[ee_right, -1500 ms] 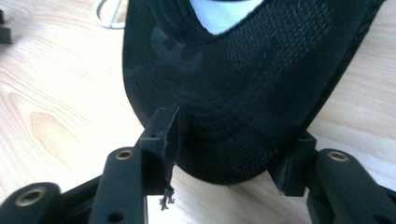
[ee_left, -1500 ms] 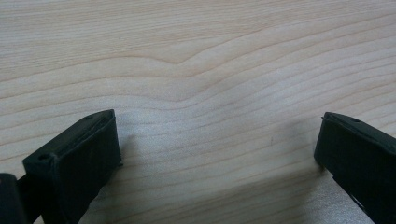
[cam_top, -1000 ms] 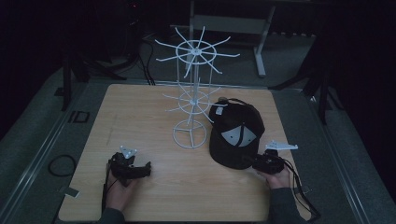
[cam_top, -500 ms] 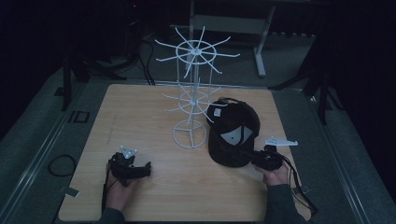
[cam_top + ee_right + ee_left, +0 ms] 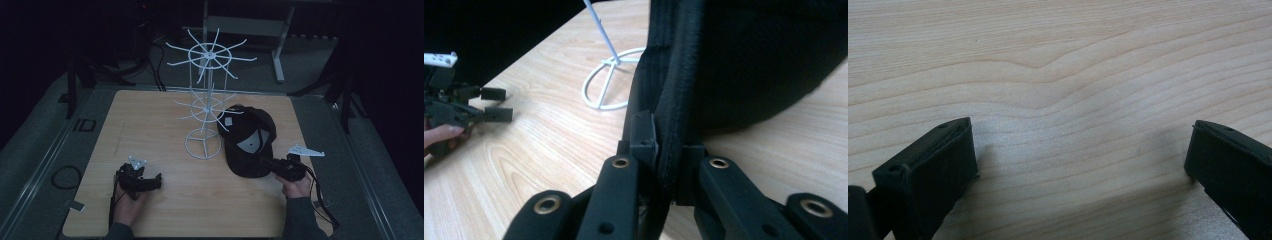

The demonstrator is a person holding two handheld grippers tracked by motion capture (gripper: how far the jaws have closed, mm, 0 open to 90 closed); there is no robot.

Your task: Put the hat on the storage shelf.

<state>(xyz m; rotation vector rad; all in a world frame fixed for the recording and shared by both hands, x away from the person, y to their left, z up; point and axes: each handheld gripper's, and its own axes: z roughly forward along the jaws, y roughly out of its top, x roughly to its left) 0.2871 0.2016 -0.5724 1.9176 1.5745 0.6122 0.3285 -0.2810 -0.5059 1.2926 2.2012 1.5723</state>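
Table: pale wood-grain rectangular tabletop (image 5: 165,125), bearing everything below; dark floor all round.
Rack: white wire display stand (image 5: 207,107) with radiating hook arms in tiers and a ring base, upright at mid-table, slightly far of centre.
Cap: black fabric baseball cap (image 5: 248,142) with a pale patch on its front, lying on the table just right of the rack's ring base, brim toward the near edge; seen edge-on in the right gripper view (image 5: 724,60).
Right gripper: black two-jaw hand-held gripper (image 5: 274,164), at the near right, reaching left into the cap's near edge; jaws just closed, now pinching the brim's stitched edge between the pads (image 5: 663,160).
Left gripper: matching black two-jaw gripper (image 5: 155,181), at the near left, well apart from cap and rack, low over bare wood; jaws spread wide with nothing between them (image 5: 1080,165).
Step in hand: grasp of the cap by its brim, judged complete or nearly so; cap not yet lifted.
Next move: probably a lift clear of the table and a carry left and far to the rack, crown or back strap presented to a free hook; a firm pinch needed, since soft fabric may sag or slip; care near the light stand, easily tipped.
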